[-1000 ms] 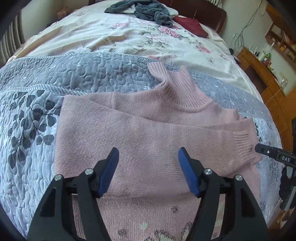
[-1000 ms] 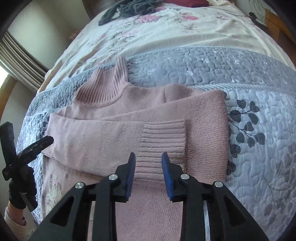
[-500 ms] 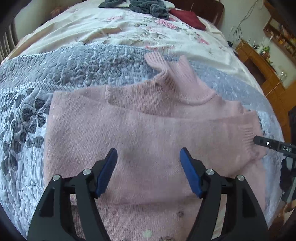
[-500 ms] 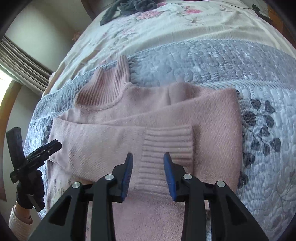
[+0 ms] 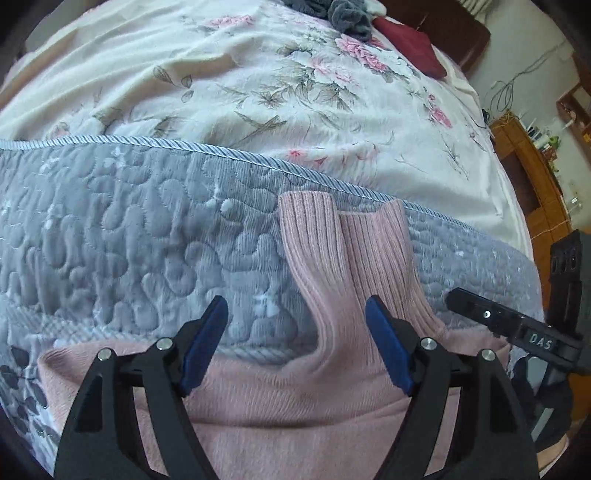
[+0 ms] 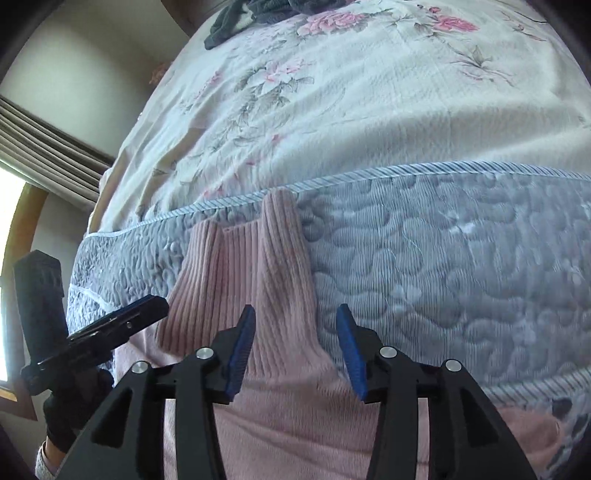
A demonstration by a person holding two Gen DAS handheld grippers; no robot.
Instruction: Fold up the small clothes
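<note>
A pink knit sweater (image 5: pixel 295 406) lies flat on a grey quilted blanket (image 5: pixel 129 240), its ribbed turtleneck collar (image 5: pixel 351 258) pointing away from me. My left gripper (image 5: pixel 297 321) hovers open above the shoulder line, just left of the collar base, with nothing between its blue pads. In the right wrist view the same sweater (image 6: pixel 295 424) and collar (image 6: pixel 251 273) fill the lower middle. My right gripper (image 6: pixel 295 332) is open over the collar's right edge, holding nothing. Each gripper shows in the other's view: the right one (image 5: pixel 517 332), the left one (image 6: pixel 107 325).
A floral cream bedspread (image 5: pixel 258 92) covers the far bed. Dark grey clothes (image 5: pixel 343 14) and a maroon item (image 5: pixel 410 40) lie near the headboard. A wooden cabinet (image 5: pixel 535 177) stands to the right. A curtained window (image 6: pixel 44 155) is at the left. A gloved hand (image 6: pixel 70 410) holds the left gripper.
Both grippers have moved forward over the sweater, from the folded sleeves up to the collar and shoulders. The right gripper has opened wider. The sweater has not moved.
</note>
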